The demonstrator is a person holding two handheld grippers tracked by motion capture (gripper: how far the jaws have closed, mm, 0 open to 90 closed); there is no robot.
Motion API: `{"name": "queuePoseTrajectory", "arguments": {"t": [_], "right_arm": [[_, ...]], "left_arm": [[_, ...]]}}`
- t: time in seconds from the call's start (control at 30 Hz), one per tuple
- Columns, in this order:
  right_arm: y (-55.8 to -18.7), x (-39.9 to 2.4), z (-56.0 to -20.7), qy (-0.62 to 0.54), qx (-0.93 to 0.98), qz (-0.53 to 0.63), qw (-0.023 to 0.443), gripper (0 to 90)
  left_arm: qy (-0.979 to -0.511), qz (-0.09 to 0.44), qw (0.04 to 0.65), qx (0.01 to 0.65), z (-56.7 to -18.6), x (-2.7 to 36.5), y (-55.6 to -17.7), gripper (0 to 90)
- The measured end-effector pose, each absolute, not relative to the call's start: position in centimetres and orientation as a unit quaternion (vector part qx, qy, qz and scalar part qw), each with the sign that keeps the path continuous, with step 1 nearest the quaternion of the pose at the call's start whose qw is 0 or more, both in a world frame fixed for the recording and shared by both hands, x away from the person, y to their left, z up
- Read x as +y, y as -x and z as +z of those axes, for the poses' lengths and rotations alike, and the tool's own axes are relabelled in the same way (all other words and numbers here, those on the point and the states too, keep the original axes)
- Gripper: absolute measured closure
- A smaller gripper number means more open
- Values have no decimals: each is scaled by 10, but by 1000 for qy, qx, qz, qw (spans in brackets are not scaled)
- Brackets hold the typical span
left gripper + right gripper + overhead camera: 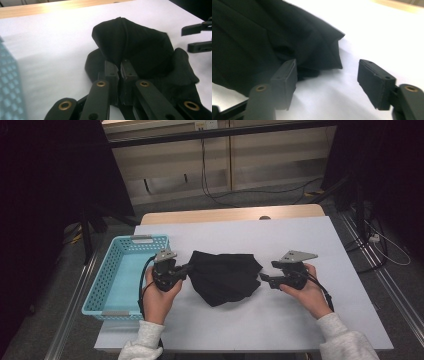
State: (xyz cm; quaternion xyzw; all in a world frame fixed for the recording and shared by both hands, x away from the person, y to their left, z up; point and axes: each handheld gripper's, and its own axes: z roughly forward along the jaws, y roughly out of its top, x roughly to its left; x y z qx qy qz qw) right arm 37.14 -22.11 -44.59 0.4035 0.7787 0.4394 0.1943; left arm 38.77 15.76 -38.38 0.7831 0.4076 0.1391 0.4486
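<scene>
While the left gripper (186, 269) pinches a fold of the black cloth (226, 276) and lifts it slightly, the right gripper (263, 279) stands with jaws apart just beside the cloth's other edge, gripping nothing. Mid-table on the white sheet (300, 315), the cloth lies right of the blue basket (102, 287).

Left gripper (186, 269): jaws pinched on the edge of the black cloth (225, 276); the cloth heaps up directly ahead of them and blocks that path. Behind that gripper the blue basket (111, 270) walls off the table (300, 320) edge. Right gripper (265, 279): jaws apart, bare table between them; cloth edge just beside one jaw. Bare table behind it.
</scene>
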Motion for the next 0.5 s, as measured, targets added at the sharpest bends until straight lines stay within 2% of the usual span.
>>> {"name": "queuePoseTrajectory", "arguments": {"t": [0.2, 0.37, 0.4, 0.5], "right_arm": [[-388, -205, -453, -406, 788, 422, 190, 305], [-404, -188, -461, -396, 805, 403, 182, 402], [-406, -185, -462, -396, 808, 397, 181, 444], [-406, -179, -465, -376, 825, 384, 176, 693]], "left_arm": [[-785, 146, 443, 407, -385, 158, -386, 861], [-788, 138, 438, 410, -390, 160, -387, 862], [-788, 138, 438, 409, -390, 160, -387, 862], [-791, 138, 440, 401, -389, 157, -386, 861]]}}
